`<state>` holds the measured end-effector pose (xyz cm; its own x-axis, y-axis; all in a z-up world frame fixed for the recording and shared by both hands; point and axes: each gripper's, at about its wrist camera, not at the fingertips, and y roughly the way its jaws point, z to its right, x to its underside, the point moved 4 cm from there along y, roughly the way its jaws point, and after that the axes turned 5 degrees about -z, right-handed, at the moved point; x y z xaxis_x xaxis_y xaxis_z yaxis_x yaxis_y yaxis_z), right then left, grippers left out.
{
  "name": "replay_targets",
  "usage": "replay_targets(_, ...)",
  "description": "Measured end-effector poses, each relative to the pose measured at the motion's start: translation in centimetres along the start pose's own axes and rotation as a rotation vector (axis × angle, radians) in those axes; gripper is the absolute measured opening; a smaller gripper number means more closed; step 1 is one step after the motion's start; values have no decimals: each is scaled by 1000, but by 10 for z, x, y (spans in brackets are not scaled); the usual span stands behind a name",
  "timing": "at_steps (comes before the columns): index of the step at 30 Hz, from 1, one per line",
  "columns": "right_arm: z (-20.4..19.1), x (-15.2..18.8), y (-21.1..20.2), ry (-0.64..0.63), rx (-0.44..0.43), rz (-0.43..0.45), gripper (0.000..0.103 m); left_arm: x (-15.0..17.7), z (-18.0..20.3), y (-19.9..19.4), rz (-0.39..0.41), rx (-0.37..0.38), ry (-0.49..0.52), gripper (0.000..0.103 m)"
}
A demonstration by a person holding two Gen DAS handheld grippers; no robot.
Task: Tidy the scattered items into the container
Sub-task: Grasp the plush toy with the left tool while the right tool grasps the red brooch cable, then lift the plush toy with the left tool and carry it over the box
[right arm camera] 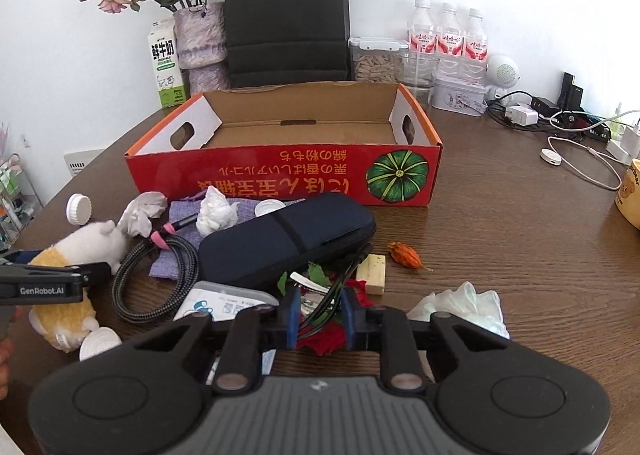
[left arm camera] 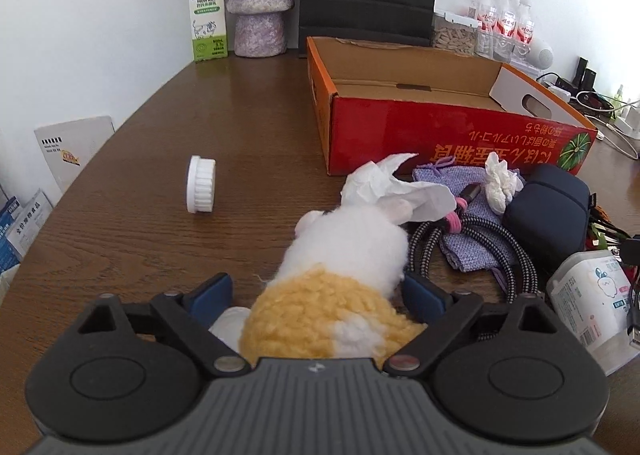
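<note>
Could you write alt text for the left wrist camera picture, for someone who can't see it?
The left tongs straddle a white and yellow plush toy lying on a brown wooden table. Beyond it sit crumpled tissues, a braided cable and a dark pouch, before an empty red cardboard box. A white cap stands on edge at left.

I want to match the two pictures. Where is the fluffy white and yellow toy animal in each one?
Left wrist view: the toy animal lies bottom centre, between the left gripper's fingers.
Right wrist view: the toy animal is at the far left edge.
Shared landmark: the red cardboard box behind it.
</note>
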<state>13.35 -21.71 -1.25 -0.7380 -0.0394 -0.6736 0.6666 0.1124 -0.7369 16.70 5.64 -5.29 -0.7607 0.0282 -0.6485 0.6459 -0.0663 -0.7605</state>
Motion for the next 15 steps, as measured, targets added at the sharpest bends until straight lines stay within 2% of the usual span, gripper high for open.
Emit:
replay_targets(2,2,0,0,-8,-6,-6,17,1,2,-1,13,-10,14,69)
replay_targets(15,16,10,-8,17,-30,-55,21,9,6,-25,74,-36,-37,57)
